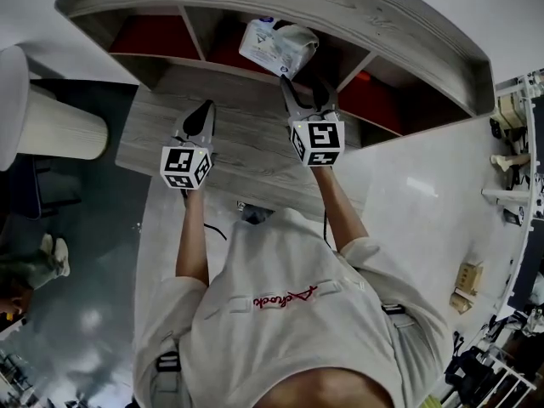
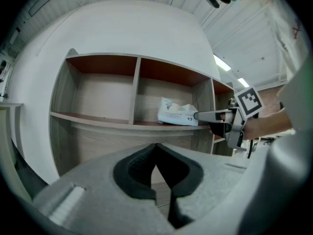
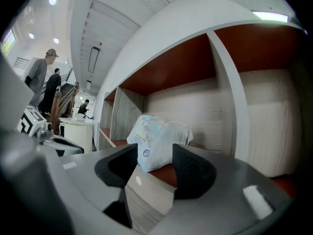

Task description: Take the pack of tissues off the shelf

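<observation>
Person's white T-shirt (image 1: 289, 313) at 6 o'clock, left gripper (image 1: 206, 109) jaws pressed together, right gripper (image 1: 304, 87) jaws spread at tissue pack (image 1: 276, 48), 12 o'clock, grey wood-grain shelf unit (image 1: 382, 15), red-backed compartments, glossy white surface (image 1: 425, 194) at 3 o'clock.

The light is even, rather dim indoor light. Up and to the right beyond the left gripper (image 2: 156, 147), white ceiling strip lights (image 2: 222, 62) glare. Both gripper views bow the grey wooden shelf unit with red-brown inner panels (image 2: 137, 82) and blacken at the corners. The compartment ahead of the right gripper (image 3: 154, 151) is shadowed. The tool bodies nearest the lens are blurred.
</observation>
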A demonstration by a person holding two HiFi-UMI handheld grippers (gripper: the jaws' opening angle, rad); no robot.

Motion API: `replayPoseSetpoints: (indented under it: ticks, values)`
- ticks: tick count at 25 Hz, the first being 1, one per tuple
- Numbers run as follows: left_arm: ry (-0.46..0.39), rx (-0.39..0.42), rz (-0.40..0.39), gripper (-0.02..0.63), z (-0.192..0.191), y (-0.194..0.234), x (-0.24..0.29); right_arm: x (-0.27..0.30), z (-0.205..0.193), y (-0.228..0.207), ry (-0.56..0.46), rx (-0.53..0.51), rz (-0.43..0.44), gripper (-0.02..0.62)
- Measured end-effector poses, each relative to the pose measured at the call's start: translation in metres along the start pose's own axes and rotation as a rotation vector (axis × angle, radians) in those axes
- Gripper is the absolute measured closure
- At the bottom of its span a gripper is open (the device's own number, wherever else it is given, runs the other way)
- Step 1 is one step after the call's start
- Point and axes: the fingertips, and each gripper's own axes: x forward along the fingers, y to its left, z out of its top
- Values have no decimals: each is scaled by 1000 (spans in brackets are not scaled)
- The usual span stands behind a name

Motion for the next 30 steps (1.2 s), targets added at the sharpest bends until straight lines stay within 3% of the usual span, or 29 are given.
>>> replayPoseSetpoints:
  ticks: [4,13,22,30]
  values:
    - [2,-7,11,607,0,9,-3,7,1,2,32,-1,-27,384]
    - [-5,-25,26,607,-4,22,-9,12,-11,5,88,-53,-59,582]
    - [-18,-20,41,607,4,18,-18,-1,0,8,40,-67,-30,586]
    - [-44,17,96,607,20,9,-36,-6,16,31,-30,-67,83,586]
